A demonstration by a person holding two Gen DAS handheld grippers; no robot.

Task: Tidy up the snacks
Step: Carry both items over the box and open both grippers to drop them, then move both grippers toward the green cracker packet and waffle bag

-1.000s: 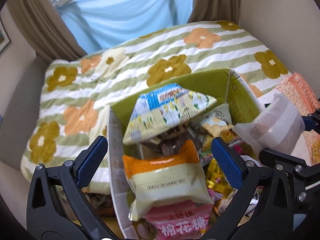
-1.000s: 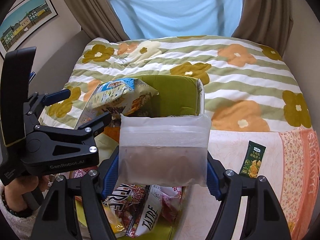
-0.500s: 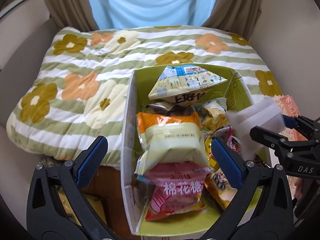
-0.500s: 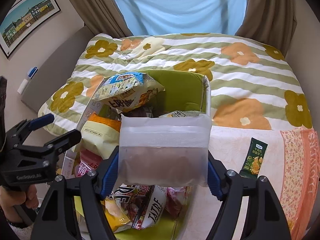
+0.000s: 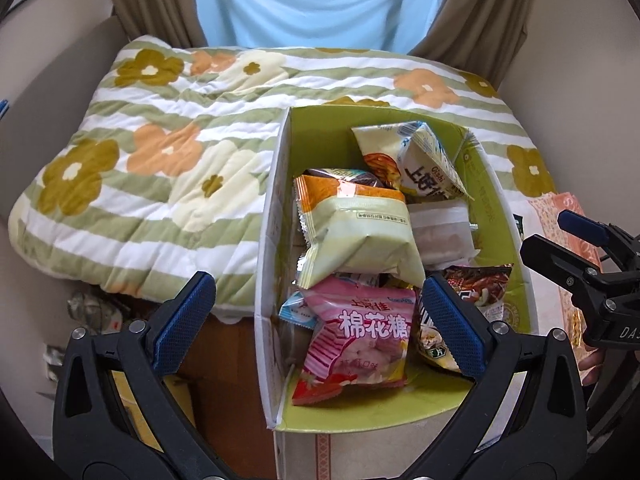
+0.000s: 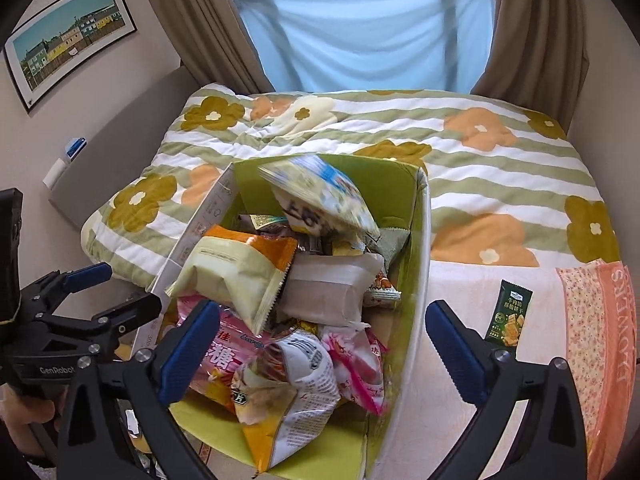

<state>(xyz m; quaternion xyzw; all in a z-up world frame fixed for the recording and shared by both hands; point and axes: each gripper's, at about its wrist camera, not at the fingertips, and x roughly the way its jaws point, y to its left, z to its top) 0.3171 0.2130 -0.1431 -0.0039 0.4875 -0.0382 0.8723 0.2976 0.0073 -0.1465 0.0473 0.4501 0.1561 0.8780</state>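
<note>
A green-lined cardboard box [image 5: 480,184] [image 6: 416,248] holds several snack packs. A translucent white pouch [image 6: 328,288] [image 5: 440,232] lies inside it among an orange-and-cream bag [image 5: 356,232] [image 6: 236,268] and a pink marshmallow bag [image 5: 360,340]. My right gripper [image 6: 320,344] is open and empty above the box's near end. My left gripper [image 5: 316,316] is open and empty over the box's left wall. A dark green snack bar [image 6: 508,312] lies on the towel right of the box.
The box stands against a flower-patterned quilt [image 5: 168,160] [image 6: 500,148] on a bed. A pink and orange towel [image 6: 600,320] lies at the right. Curtains and a window are behind. Packets and cardboard lie on the floor [image 5: 96,312] at the left.
My right gripper opened and let go of the translucent pouch, which now lies in the box. My left gripper shifted left, so the box sits further right in its view.
</note>
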